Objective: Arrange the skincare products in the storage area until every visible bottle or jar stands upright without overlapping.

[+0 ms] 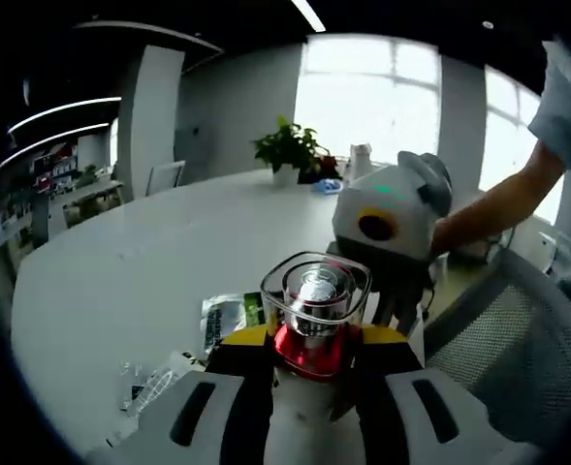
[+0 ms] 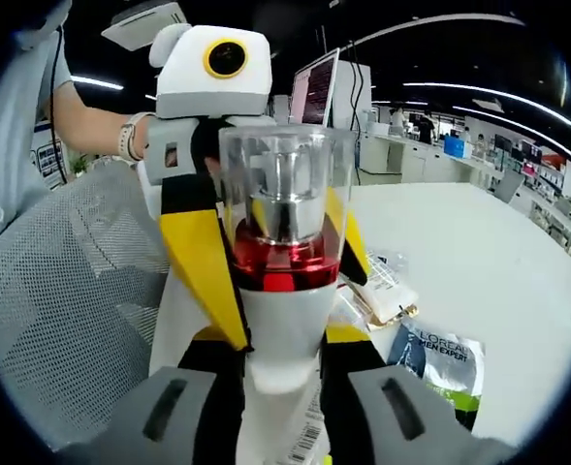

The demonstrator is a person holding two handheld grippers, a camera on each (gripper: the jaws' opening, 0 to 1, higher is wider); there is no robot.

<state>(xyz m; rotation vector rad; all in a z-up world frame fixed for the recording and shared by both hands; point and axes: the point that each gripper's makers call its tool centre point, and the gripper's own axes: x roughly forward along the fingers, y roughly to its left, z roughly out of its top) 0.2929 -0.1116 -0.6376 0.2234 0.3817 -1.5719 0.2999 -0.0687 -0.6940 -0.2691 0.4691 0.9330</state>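
Note:
A bottle with a clear cap, red collar and white body stands between the yellow-tipped jaws of my left gripper, which is shut on it. My right gripper hangs just behind it to the right, facing this camera. In the right gripper view, a bottle of the same look rises from my right gripper, shut on its white body. The left gripper sits close behind, its yellow jaws flanking the bottle. I cannot tell whether both views show one bottle.
A white table carries flat sachets, a clear wrapper and a green L'Oreal sachet. A potted plant stands at its far edge. A grey mesh chair is close by. A person's arm holds the right gripper.

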